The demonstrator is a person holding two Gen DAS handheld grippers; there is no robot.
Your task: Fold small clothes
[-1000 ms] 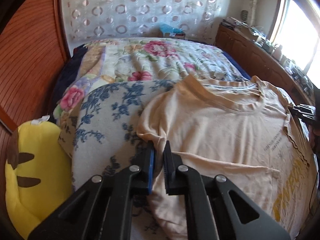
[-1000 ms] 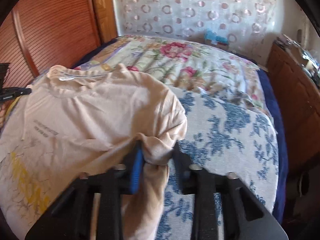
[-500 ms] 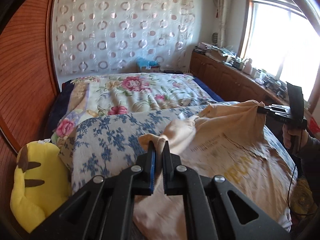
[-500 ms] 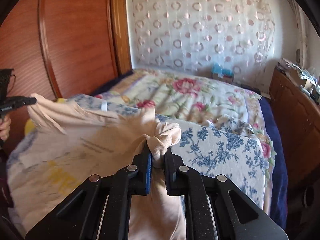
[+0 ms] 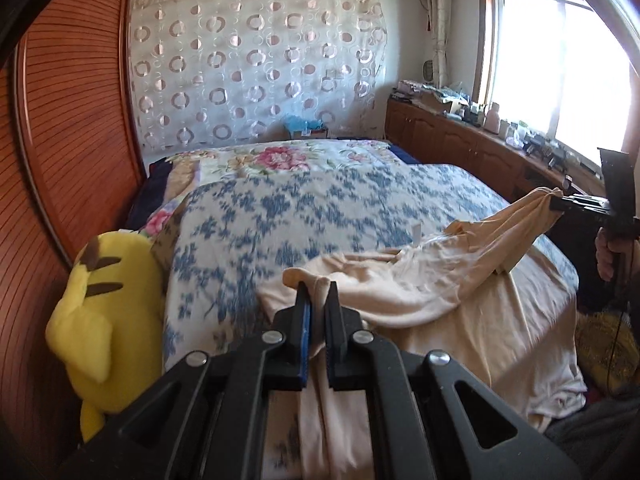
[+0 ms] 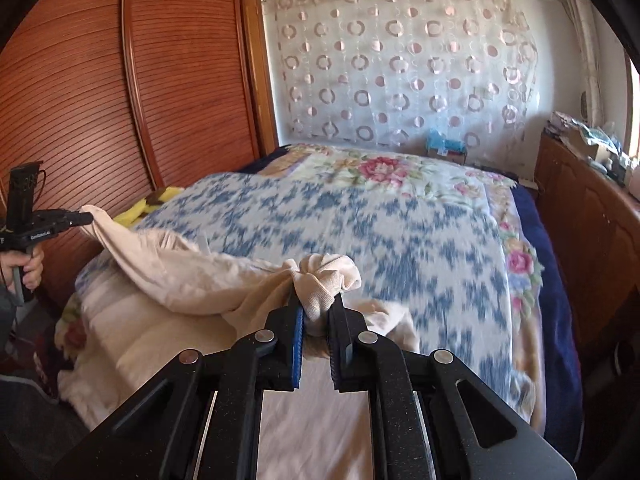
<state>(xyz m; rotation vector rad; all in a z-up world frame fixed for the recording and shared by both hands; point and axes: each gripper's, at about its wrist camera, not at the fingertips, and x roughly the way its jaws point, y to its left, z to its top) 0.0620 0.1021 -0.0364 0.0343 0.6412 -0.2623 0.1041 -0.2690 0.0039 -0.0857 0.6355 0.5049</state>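
"Where's the shirt [image 5: 420,292] now?"

"Half off the bed [image 5: 320,216], near the front edge. The left gripper [image 5: 317,300] is clenched on one bunched corner, the right gripper [image 6: 316,308] on the other, cloth sagging between them."

"So how should the fold go?"

"I'd keep both corners level and pull the top edge taut, then lay it straight over the lower half. Let go only once it lies flat, or it'll bunch."

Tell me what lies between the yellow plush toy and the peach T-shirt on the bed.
Only the blue-flowered blanket lies between the yellow plush toy and the peach T-shirt; nothing else sits on that stretch. The left wrist view shows it.
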